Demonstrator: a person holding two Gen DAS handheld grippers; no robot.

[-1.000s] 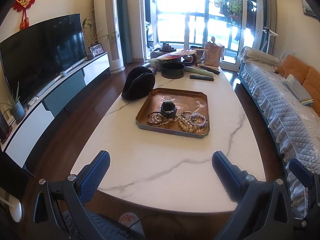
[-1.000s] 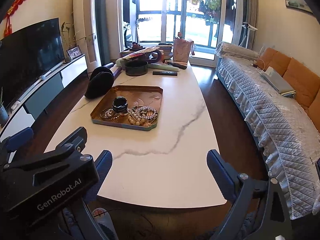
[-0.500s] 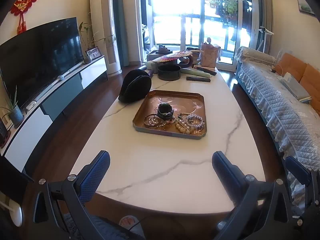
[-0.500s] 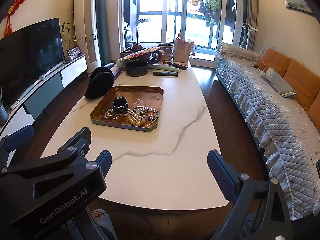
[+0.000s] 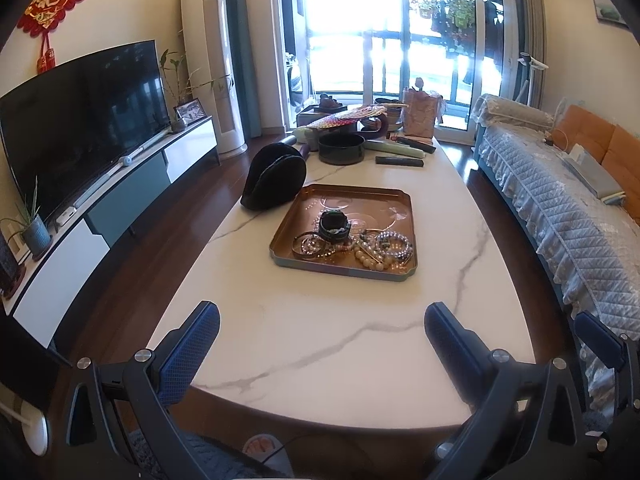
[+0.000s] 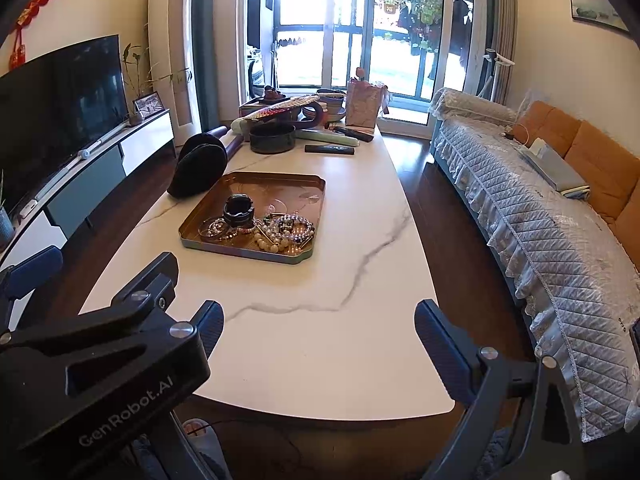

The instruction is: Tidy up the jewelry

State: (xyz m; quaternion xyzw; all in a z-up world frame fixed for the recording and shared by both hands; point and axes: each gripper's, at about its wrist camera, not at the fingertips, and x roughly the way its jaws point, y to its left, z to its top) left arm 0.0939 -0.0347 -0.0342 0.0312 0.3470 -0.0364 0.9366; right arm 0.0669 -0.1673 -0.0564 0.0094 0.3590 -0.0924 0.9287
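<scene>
Both claws hang spread wide and hold nothing, the left claw (image 5: 322, 322) and the right claw (image 6: 318, 320) at the bottom of their frames over the near edge of the white table (image 5: 320, 344). Over the last second the views have crept slightly nearer the copper tray (image 5: 400, 276) at frame centre; nothing on it has shifted. The jewelry (image 5: 356, 242), bead bracelets, bangles and a dark watch-like band, lies heaped in the tray's near half. Such a heap could be waiting for sorting or freshly gathered; the slow approach suggests more handling.
</scene>
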